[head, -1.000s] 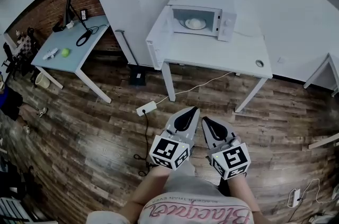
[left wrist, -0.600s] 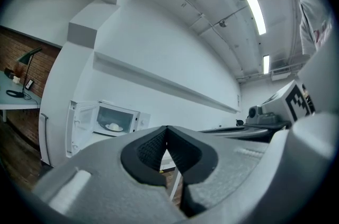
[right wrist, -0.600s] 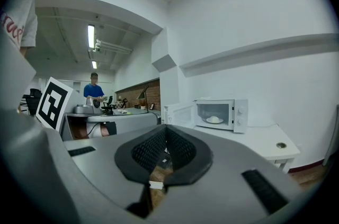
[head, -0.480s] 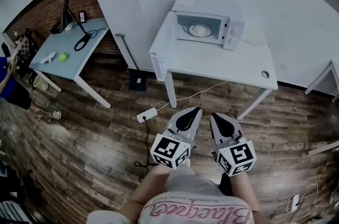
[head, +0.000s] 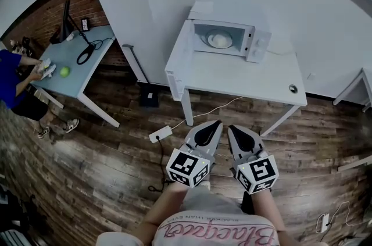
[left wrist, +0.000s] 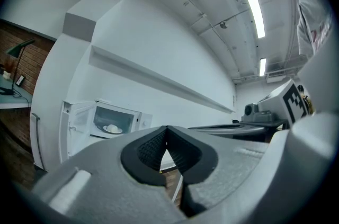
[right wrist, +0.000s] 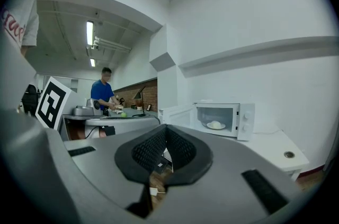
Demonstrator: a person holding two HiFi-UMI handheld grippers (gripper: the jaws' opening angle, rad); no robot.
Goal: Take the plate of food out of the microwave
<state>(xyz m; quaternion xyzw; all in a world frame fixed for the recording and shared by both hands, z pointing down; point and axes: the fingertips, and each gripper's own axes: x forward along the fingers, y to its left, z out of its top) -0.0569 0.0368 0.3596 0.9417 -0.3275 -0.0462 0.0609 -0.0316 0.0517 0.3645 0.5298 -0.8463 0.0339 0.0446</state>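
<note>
A white microwave [head: 228, 38] stands at the back of a white table [head: 244, 77], its door [head: 180, 59] swung open to the left. Inside lies a plate with pale food [head: 220, 40], which also shows in the left gripper view [left wrist: 112, 128] and the right gripper view [right wrist: 215, 125]. My left gripper [head: 212, 123] and right gripper [head: 231, 129] hang side by side over the wooden floor, well short of the table. Both are shut with nothing between their jaws.
A light blue desk [head: 75, 59] with a lamp, cables and a green ball [head: 64, 71] stands at the left; a person in blue [head: 14, 86] bends over it. A power strip [head: 161, 134] and cord lie on the floor in front of the white table.
The table and microwave have come slightly nearer and shifted right in the head view. A person in blue has come into view at the left desk. Both grippers stay shut.
</note>
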